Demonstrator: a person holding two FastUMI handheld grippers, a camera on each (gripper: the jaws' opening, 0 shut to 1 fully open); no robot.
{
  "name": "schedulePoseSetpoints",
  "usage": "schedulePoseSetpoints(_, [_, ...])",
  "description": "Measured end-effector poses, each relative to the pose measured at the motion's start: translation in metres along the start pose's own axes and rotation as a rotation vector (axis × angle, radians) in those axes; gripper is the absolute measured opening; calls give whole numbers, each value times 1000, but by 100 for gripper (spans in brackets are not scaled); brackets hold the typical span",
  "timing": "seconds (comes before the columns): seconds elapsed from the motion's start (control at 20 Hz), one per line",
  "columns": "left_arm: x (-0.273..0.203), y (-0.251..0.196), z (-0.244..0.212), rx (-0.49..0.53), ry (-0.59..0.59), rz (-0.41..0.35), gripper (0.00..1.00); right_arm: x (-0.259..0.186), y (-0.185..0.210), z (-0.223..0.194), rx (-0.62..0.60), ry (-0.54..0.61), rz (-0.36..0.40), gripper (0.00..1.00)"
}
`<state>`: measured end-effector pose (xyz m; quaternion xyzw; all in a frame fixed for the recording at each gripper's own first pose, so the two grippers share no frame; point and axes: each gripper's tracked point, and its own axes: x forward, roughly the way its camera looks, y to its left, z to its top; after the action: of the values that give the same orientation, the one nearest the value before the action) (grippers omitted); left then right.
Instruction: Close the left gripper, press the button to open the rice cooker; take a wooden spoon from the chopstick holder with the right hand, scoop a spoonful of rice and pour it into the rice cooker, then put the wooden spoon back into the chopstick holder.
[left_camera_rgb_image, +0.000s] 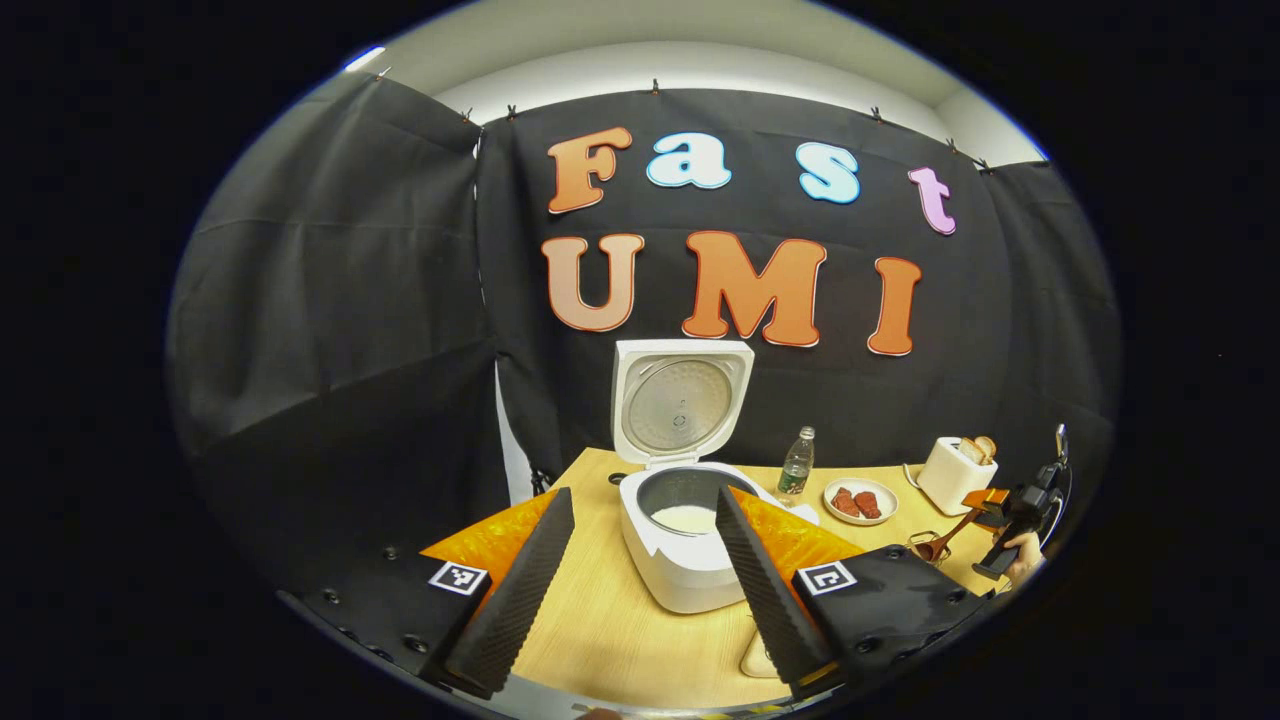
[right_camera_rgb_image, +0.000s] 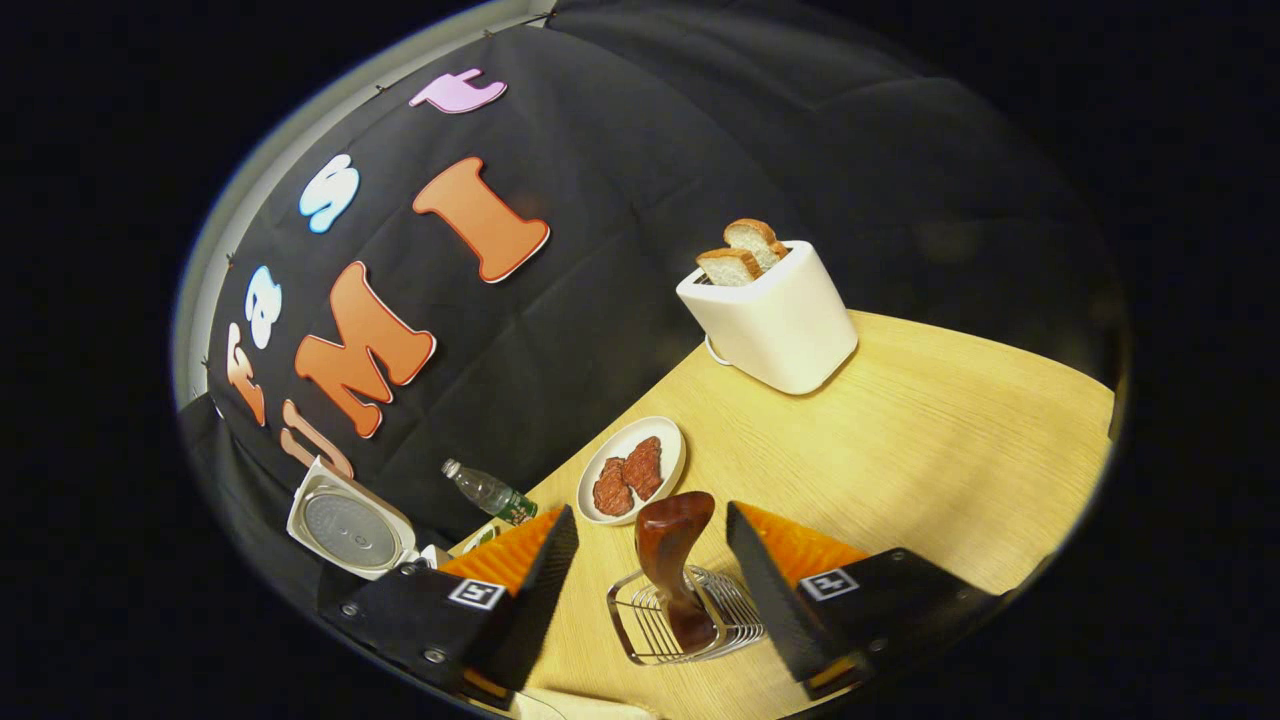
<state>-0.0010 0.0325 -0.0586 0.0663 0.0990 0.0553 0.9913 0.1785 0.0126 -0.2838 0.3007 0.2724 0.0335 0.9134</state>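
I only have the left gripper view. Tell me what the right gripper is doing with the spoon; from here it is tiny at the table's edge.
Observer: In the right gripper view, the right gripper is open, and the wooden spoon stands between its fingers, neither finger pressing on it.
Operator: Say where the spoon sits.
Observer: Its lower end is inside the wire chopstick holder and the spoon leans out over the rim.
Operator: Report what lies past the holder.
Observer: A plate with two reddish-brown pieces of food lies just beyond it, and farther back a white toaster holds two slices of bread.
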Motion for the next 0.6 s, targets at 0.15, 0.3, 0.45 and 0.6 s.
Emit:
schedulePoseSetpoints(0.15, [4, 5, 17, 21, -28, 20, 96, -24, -5, 13, -88, -32, -52, 95])
schedulePoseSetpoints(0.3, [10, 7, 33, 15, -32, 26, 96, -64, 5, 42, -232, -85, -84, 95])
schedulePoseSetpoints(0.45, [24, 4, 59, -14, -65, -8, 95, -109, 26, 79, -366, -161, -93, 94])
schedulePoseSetpoints(0.6, [52, 11, 83, -20, -85, -7, 97, -150, 45, 100, -447, -202, -85, 95])
